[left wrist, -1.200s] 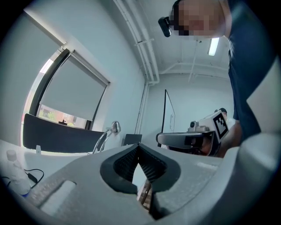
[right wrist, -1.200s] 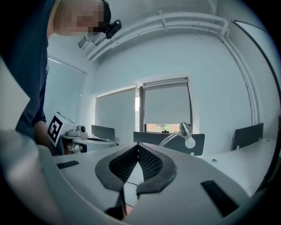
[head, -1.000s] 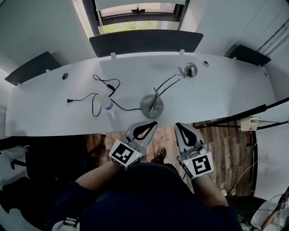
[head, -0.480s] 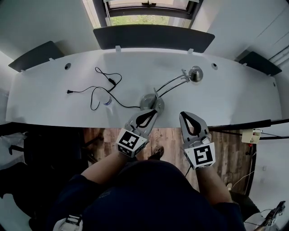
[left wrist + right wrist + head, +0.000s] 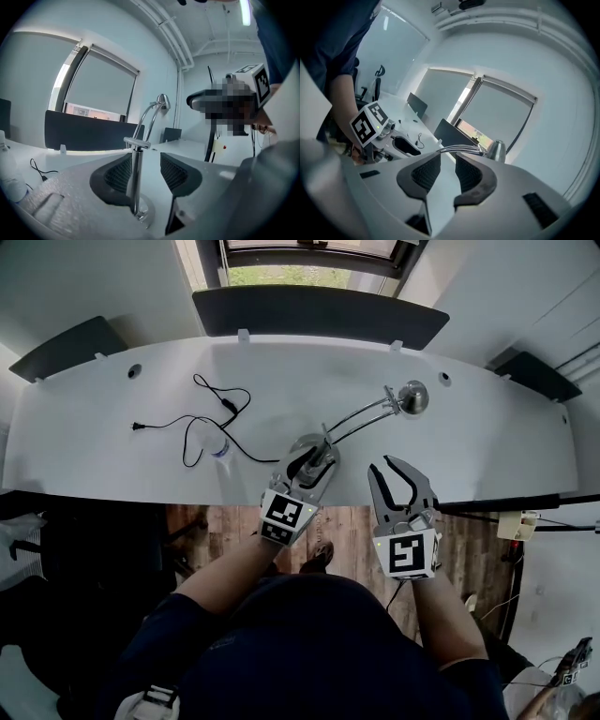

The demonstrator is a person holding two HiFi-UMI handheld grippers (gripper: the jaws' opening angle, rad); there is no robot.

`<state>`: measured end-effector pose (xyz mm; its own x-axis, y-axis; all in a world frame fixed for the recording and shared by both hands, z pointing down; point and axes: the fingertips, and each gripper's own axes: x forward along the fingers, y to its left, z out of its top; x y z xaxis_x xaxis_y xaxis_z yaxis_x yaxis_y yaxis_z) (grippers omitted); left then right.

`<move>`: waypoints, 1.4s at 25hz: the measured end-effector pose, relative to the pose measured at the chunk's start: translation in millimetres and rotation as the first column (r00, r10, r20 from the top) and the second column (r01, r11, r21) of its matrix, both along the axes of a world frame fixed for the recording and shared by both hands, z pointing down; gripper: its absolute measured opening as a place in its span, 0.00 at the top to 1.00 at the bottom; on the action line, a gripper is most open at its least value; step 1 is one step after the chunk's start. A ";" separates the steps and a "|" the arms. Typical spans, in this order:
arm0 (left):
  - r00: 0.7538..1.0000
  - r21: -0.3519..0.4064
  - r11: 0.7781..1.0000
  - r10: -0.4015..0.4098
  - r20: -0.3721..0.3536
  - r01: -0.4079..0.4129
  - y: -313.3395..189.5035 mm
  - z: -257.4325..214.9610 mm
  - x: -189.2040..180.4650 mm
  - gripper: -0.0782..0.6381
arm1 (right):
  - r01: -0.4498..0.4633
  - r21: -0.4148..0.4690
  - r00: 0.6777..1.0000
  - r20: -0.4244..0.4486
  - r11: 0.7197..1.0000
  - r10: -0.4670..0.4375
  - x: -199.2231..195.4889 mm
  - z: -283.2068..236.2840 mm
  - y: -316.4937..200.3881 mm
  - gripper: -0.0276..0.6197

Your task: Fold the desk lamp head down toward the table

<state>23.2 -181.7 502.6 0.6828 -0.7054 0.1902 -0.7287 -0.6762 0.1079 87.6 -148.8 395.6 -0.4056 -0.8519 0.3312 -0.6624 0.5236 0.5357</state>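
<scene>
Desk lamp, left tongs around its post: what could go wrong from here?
1. Left tongs, jaws just opening, straddle the post unclamped; pushing the head down now could tip the base up.
2. That base sits toward the front edge of the table; a slip could slide it off.

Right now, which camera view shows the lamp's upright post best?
The left gripper view: the post stands close-up, full length, between the left gripper's jaws, which have just been opening. The head view foreshortens it from above. The right gripper view shows only the lamp's arms and head.
</scene>
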 end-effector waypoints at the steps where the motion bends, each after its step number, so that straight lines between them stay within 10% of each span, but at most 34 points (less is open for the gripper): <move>1: 1.000 -0.009 1.000 -0.002 0.002 0.002 -3.4 3.0 1.8 0.64 | -0.002 0.016 0.999 -0.051 1.000 0.003 0.1 0.7 -3.1 0.80; 7: 1.000 -0.057 0.998 -0.018 -0.007 0.018 -17.9 13.0 8.9 0.64 | 0.015 0.089 0.935 -0.354 0.996 0.018 -1.6 10.7 -25.2 0.74; 13: 0.999 -0.049 0.999 -0.008 0.051 0.010 -30.6 23.8 14.0 0.64 | 0.101 0.269 0.723 -0.681 0.958 0.115 4.4 5.4 -56.9 0.68; 20: 0.998 -0.042 0.999 -0.020 0.062 0.023 -40.6 24.7 20.0 0.64 | 0.124 0.346 0.574 -0.790 0.930 0.218 9.4 -1.7 -85.3 0.64; 27: 0.994 -0.021 1.000 -0.020 0.108 0.022 -50.0 28.7 21.9 0.70 | 0.136 0.341 0.515 -0.827 0.930 0.227 10.9 2.5 -102.8 0.77; 35: 0.993 0.020 1.000 -0.018 0.117 0.016 -51.5 31.9 22.5 0.72 | 0.127 0.328 0.531 -0.820 0.936 0.215 12.2 2.7 -102.6 0.78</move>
<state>45.7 -233.1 534.4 0.6445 -0.7208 0.2549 -0.7469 -0.6649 0.0082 99.8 -251.3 398.3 -0.0459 -0.9770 0.2084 0.1639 0.1985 0.9663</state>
